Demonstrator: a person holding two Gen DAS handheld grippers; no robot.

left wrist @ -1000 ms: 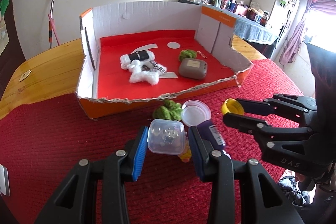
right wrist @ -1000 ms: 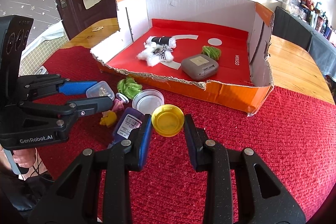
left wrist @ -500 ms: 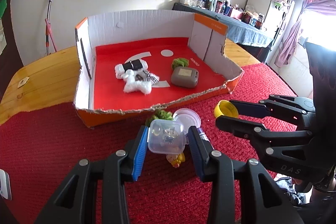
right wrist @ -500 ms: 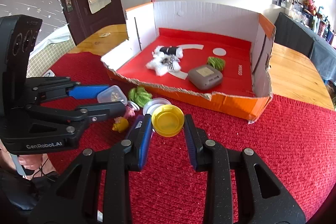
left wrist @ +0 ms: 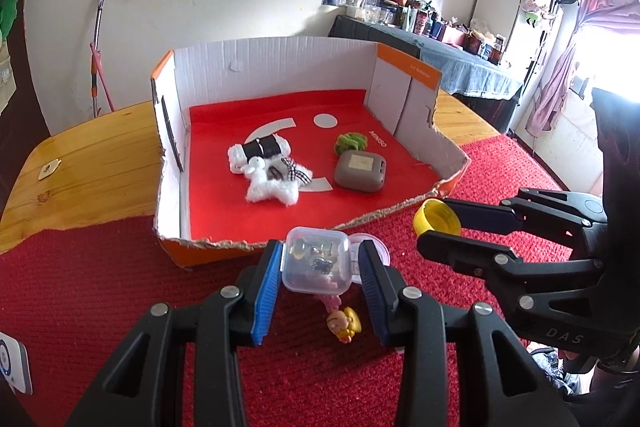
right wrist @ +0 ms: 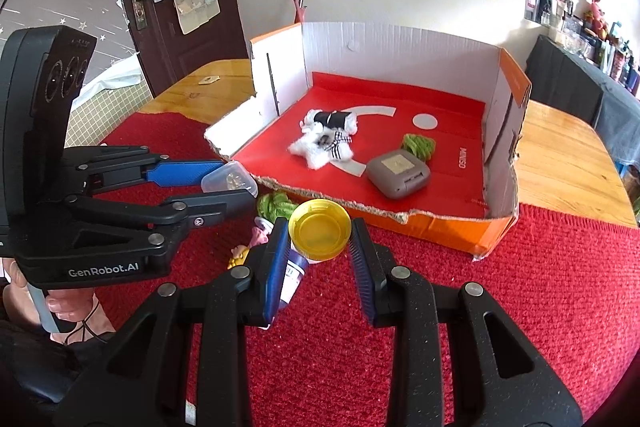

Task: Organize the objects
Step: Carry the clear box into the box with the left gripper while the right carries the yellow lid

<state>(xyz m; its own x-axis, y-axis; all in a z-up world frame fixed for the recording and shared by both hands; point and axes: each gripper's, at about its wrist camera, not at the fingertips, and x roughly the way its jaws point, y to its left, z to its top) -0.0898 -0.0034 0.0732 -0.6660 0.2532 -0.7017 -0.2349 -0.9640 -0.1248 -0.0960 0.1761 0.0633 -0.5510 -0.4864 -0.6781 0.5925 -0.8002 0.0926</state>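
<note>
From your left wrist: your left gripper (left wrist: 318, 277) pinches a clear, rounded-square plastic box (left wrist: 317, 261) between its ribbed blue pads – small trinkets show through the walls. It hangs above the ribbed red cloth (left wrist: 100, 279), just near of the tray's (left wrist: 280, 67) torn front edge. Below it a small yellow figure (left wrist: 346, 323) lies on the cloth. To the right, your right gripper (left wrist: 434, 227) clamps a yellow cap (left wrist: 430, 217). Inside the cardboard tray, on its red floor, sit a fluffy white toy (left wrist: 272, 187), a rounded grey case (left wrist: 360, 171) and a green ball (left wrist: 351, 142).

From your right wrist: the fingers squeeze the round yellow cap (right wrist: 320, 235) by its rim, open face toward the camera – held above the cloth, near the tray's front lip. This view alone shows a purple bottle (right wrist: 294, 273) with a white label under the cap, its long axis running near to far, a green leafy lump (right wrist: 276, 205) beside it, and a hand (right wrist: 56, 311) under the left gripper (right wrist: 236, 187).
</note>
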